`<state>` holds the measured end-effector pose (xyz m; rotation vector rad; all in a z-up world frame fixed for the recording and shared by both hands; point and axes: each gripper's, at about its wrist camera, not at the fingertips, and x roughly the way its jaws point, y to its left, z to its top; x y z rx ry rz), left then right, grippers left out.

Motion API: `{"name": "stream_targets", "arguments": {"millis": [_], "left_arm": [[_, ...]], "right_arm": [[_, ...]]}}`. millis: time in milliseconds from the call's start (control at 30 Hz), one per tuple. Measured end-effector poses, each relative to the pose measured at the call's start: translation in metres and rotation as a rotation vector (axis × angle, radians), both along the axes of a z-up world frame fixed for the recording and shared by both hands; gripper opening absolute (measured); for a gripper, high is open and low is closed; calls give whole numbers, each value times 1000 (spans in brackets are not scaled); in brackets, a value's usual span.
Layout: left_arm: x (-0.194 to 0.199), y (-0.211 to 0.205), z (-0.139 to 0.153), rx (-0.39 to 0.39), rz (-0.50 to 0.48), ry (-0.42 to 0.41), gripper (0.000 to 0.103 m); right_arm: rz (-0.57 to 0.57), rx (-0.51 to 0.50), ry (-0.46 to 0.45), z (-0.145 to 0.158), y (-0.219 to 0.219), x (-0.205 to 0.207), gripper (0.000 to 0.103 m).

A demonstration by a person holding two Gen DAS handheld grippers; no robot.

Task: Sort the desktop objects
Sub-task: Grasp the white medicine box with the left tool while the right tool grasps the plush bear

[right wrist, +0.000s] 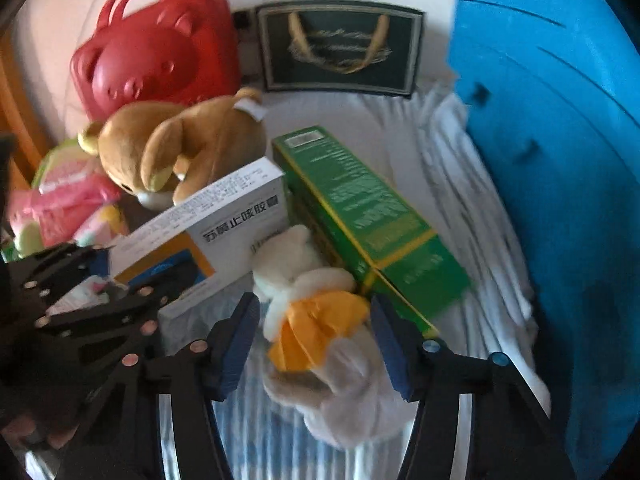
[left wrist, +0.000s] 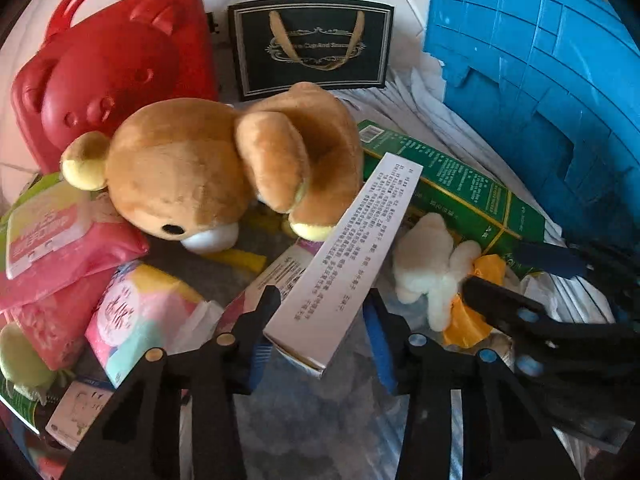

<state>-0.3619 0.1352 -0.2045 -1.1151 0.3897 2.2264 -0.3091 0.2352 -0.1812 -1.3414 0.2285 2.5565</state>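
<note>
We find the left hand-held gripper point(left wrist: 324, 312) astride the near end of the white medicine box point(left wrist: 344, 264); whether its pads press the box we cannot tell. The box is light, stiff card and crushable, so we grip its narrow sides lightly. The right hand-held gripper point(right wrist: 316, 340) stands released around the soft white toy point(right wrist: 316, 320), beside the green box point(right wrist: 360, 208); we take the toy's compressible body.

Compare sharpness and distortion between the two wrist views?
Left wrist: sharp, print on the white box is resolved, strong fisheye bend on the blue crate, dark corner vignette. Right wrist: motion-blurred throughout, green box text smeared, same barrel bend, reddish tint at left.
</note>
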Motion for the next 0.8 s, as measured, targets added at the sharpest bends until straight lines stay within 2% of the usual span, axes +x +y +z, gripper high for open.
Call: {"name": "stream_targets", "arguments": {"millis": [33, 200, 333, 467, 567, 800], "left_arm": [[0, -4, 0, 5, 10, -2, 42], [7, -10, -3, -4, 34, 23, 41], [5, -14, 2, 17, 47, -3, 38], [17, -19, 26, 54, 48, 30, 33], [31, -22, 54, 97, 46, 69, 28], [72, -32, 121, 161, 72, 220, 24]], "right_arm": [[11, 6, -19, -5, -1, -7, 53], [52, 6, -123, -32, 2, -33, 55], [61, 20, -108, -28, -3, -31, 44], [54, 4, 10, 7, -4, -10, 44], [39, 1, 112, 46, -5, 9, 44], [7, 39, 291, 125, -11, 55, 44]]}}
